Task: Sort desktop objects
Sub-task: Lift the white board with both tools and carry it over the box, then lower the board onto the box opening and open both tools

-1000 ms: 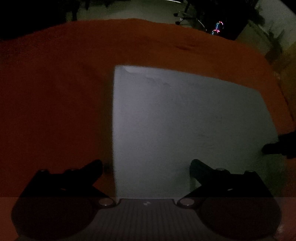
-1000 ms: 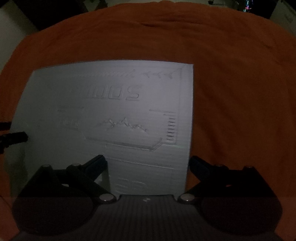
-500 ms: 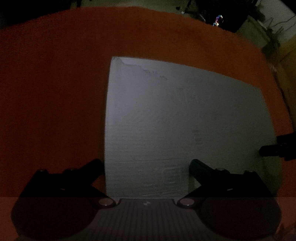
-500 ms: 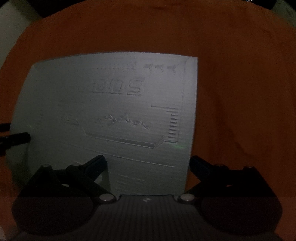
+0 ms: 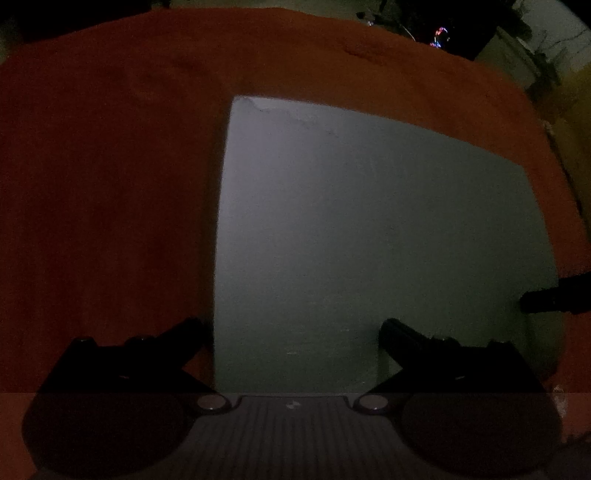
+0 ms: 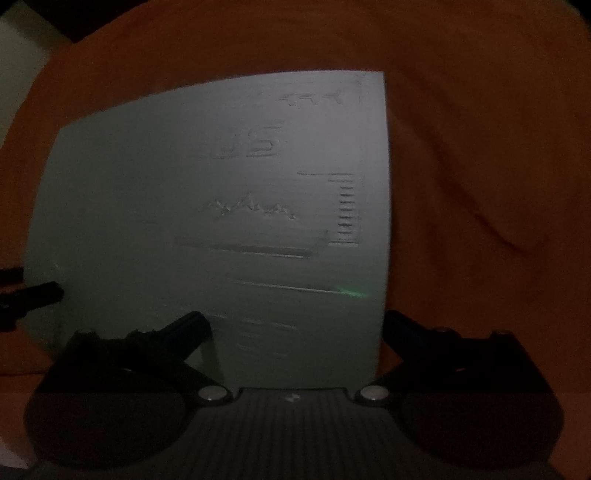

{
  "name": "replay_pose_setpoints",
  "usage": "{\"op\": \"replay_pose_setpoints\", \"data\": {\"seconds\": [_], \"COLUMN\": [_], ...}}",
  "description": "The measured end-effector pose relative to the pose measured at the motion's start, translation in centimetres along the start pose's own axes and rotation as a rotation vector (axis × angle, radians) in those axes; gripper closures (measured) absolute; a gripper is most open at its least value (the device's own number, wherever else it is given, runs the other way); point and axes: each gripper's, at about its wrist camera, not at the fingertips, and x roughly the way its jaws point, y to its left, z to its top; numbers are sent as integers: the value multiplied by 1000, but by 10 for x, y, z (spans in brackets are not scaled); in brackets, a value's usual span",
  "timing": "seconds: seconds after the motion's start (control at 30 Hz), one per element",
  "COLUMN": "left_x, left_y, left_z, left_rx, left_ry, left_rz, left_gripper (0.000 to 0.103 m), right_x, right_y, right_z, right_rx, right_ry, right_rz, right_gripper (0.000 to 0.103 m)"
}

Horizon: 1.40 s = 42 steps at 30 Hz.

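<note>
A pale grey flat sheet (image 5: 369, 229) with raised lettering and lines (image 6: 258, 206) lies on an orange cloth (image 5: 110, 184). My left gripper (image 5: 291, 328) stands open at the sheet's near edge. Its left finger is just off the sheet's left side and its right finger is over the sheet. My right gripper (image 6: 295, 321) is open at the same near edge, straddling the sheet's right side. Each gripper's dark tip shows at the edge of the other's view: the right gripper (image 5: 550, 299) and the left gripper (image 6: 37, 295). The light is very dim.
The orange cloth (image 6: 480, 166) covers the whole table and has a few folds. Beyond its far edge are a dark floor, chair legs and small coloured lights (image 5: 439, 35). A pale wall or cabinet (image 5: 546, 44) stands at the far right.
The sheet has grown larger in both views and its far edge has risen in the frame, most in the right wrist view. Both grippers have stayed open.
</note>
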Motion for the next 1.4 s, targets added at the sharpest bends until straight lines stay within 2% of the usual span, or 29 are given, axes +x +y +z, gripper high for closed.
{"op": "replay_pose_setpoints", "data": {"seconds": [0.07, 0.17, 0.3, 0.47, 0.6, 0.7, 0.87, 1.03, 1.1, 1.23, 1.3, 1.4], "left_x": [0, 9, 13, -9, -11, 2, 3, 9, 2, -16, -16, -26], "left_y": [1, 8, 1, -5, -9, -11, -6, -27, -40, -57, -66, -77], "left_z": [1, 3, 6, 6, 4, -12, -23, -4, 5, 10, 11, 21], "left_rx": [12, -6, -42, -20, 47, 89, 44, 30, 40, 68, 100, 34], "left_ry": [-46, -61, -55, -34, -4, 30, -10, 30, 29, 11, 38, 104], "left_rz": [8, -47, -77, -81, -37, 3, 8, 36, 33, 69, 109, 125], "left_gripper": [0, 1, 2, 2, 4, 2, 0, 5, 1, 0, 0, 0], "right_x": [-1, 0, -3, -16, -15, 10, 24, 4, -9, -35, -47, -68], "right_y": [-8, -18, -33, -34, -28, -28, -36, -21, -9, 8, 19, 38], "right_z": [2, 0, 1, 0, -16, -28, -36, -47, -48, -49, -50, -62], "right_rx": [20, 25, 48, 47, 7, -12, 6, 20, 24, 30, 29, 48], "right_ry": [-8, -12, -6, -6, -36, 30, 13, 7, -3, -67, -77, -100], "right_rz": [19, 50, 86, 92, 53, 25, 31, -7, -38, -77, -103, -125], "right_gripper": [0, 0, 0, 0, 0, 0, 0, 0, 2, 2, 2, 1]}}
